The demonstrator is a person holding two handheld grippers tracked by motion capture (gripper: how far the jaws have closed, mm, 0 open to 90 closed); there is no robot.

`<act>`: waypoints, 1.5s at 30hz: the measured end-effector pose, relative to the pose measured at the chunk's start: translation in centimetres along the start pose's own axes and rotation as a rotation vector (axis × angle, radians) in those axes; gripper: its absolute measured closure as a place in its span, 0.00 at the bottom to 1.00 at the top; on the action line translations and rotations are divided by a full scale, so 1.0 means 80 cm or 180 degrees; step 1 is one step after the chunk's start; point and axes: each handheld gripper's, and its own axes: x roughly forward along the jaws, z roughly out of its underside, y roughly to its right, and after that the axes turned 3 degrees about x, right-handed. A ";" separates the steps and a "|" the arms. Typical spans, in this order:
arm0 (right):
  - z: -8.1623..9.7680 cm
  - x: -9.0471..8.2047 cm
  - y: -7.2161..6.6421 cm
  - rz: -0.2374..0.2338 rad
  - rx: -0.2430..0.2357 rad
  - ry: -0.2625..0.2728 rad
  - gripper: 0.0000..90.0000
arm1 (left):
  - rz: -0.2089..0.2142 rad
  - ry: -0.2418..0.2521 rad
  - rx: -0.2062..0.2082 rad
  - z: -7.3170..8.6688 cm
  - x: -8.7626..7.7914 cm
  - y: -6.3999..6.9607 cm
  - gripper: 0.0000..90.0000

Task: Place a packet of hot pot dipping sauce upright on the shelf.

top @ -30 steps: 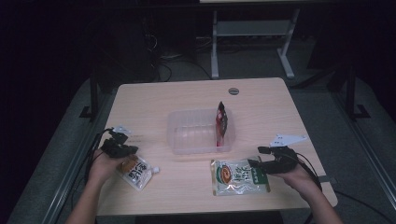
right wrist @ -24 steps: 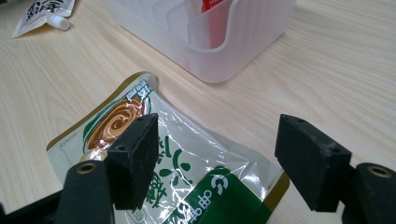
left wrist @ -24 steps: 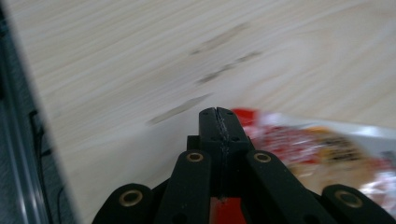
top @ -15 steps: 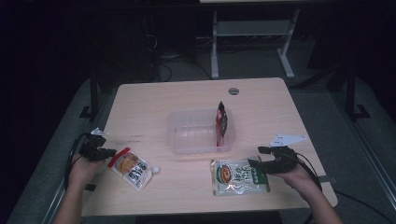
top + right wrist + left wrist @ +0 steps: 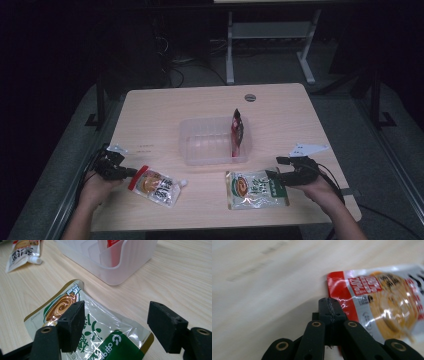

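Note:
An orange spouted pouch with a red top edge lies flat at the table's front left. My left gripper is shut, and its tips rest against that red edge of the pouch. I cannot tell whether the jaws pinch the film. A green pouch lies flat at the front right. My right gripper is open, low over the green pouch's right end, one jaw on each side. A red packet stands upright in the clear bin.
The clear bin sits mid-table, a little beyond both pouches. A round cable hole marks the wooden table near its far edge. A white metal frame stands on the dark floor behind. The person's hands are at the front edge.
The left gripper pulled back to the left, then returned right to the orange pouch's red edge. The pouch slid slightly right. The right gripper and green pouch stayed put.

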 end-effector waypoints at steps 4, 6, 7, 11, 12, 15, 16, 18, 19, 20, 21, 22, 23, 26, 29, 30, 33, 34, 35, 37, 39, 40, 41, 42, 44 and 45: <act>0.000 0.000 0.000 0.0002 0.0003 -0.0001 0.33 | 0.0101 0.0022 0.0104 0.004 -0.001 0.023 1.00; 0.000 0.000 -0.001 0.0001 -0.0007 -0.0004 0.33 | 0.0116 0.0030 0.0135 0.003 -0.001 0.028 1.00; -0.001 0.001 -0.002 -0.0001 -0.0027 0.0006 0.33 | 0.0199 0.0076 0.0173 0.001 -0.001 0.036 1.00; -0.001 0.003 -0.004 -0.0008 -0.0018 -0.0018 0.33 | 0.0388 0.0169 0.0229 -0.007 0.004 0.050 1.00; -0.001 0.003 -0.004 -0.0007 -0.0012 -0.0024 0.33 | 0.0368 0.0154 0.0273 -0.009 0.004 0.054 1.00; 0.000 0.003 -0.003 -0.0004 -0.0026 -0.0011 0.33 | 0.0253 0.0165 0.0346 -0.008 0.001 0.058 1.00; 0.000 0.002 -0.003 -0.0007 -0.0002 -0.0007 0.33 | 0.0189 0.0146 0.0332 -0.008 0.000 0.057 1.00; 0.000 0.002 -0.003 -0.0001 0.0014 -0.0014 0.33 | 0.0061 0.0098 0.0299 -0.005 -0.002 0.051 1.00; 0.001 0.002 -0.002 0.0004 0.0010 -0.0016 0.33 | 0.0017 0.0070 0.0276 -0.003 -0.002 0.047 1.00; 0.000 0.002 -0.003 0.0005 0.0013 -0.0019 0.33 | -0.0027 0.0023 0.0247 0.000 -0.002 0.043 1.00; 0.000 0.001 -0.003 0.0006 -0.0009 -0.0015 0.33 | -0.0046 -0.0006 0.0204 0.002 -0.001 0.041 1.00; 0.000 0.001 -0.004 -0.0002 -0.0011 -0.0005 0.33 | -0.0052 -0.0049 0.0167 0.004 0.000 0.038 1.00; 0.000 0.001 -0.003 -0.0001 -0.0027 0.0002 0.33 | -0.0052 -0.0049 0.0167 0.004 0.000 0.038 1.00; 0.000 0.001 -0.003 0.0004 -0.0012 -0.0006 0.33 | 0.0001 -0.0123 0.0109 0.003 0.004 0.039 1.00; 0.000 0.001 -0.003 0.0004 -0.0001 -0.0008 0.33 | 0.0014 -0.0151 0.0130 0.001 0.004 0.042 1.00; 0.000 0.001 -0.003 0.0005 -0.0004 -0.0007 0.33 | 0.0081 -0.0120 0.0130 0.001 0.005 0.043 1.00; 0.000 0.002 -0.003 0.0001 -0.0028 -0.0011 0.33 | 0.0233 -0.0104 0.0113 -0.001 0.007 0.047 1.00; 0.000 0.002 -0.004 -0.0001 -0.0019 -0.0014 0.33 | 0.0274 -0.0104 0.0118 -0.002 0.008 0.050 1.00; 0.000 0.002 -0.004 -0.0002 -0.0026 -0.0012 0.33 | 0.0314 -0.0106 0.0134 -0.004 0.010 0.054 1.00; -0.001 0.003 -0.005 -0.0005 -0.0010 -0.0018 0.33 | 0.0393 -0.0134 0.0189 -0.007 0.013 0.062 1.00; -0.001 0.003 -0.005 -0.0004 -0.0008 -0.0017 0.33 | 0.0423 -0.0135 0.0220 -0.009 0.014 0.066 1.00; -0.001 0.003 -0.006 -0.0006 -0.0002 -0.0015 0.33 | 0.0465 -0.0149 0.0250 -0.009 0.015 0.070 1.00; -0.001 0.004 -0.006 -0.0009 -0.0008 -0.0016 0.33 | 0.0517 -0.0146 0.0259 -0.009 0.016 0.074 1.00; -0.001 0.005 -0.008 -0.0035 -0.0044 -0.0025 0.33 | 0.0592 -0.0145 0.0310 -0.010 0.018 0.083 1.00; -0.002 0.009 -0.014 -0.0094 -0.0059 -0.0058 0.33 | 0.0692 -0.0155 0.0371 -0.011 0.021 0.091 1.00; -0.002 0.009 -0.014 -0.0094 -0.0059 -0.0058 0.33 | 0.0692 -0.0155 0.0371 -0.011 0.021 0.091 1.00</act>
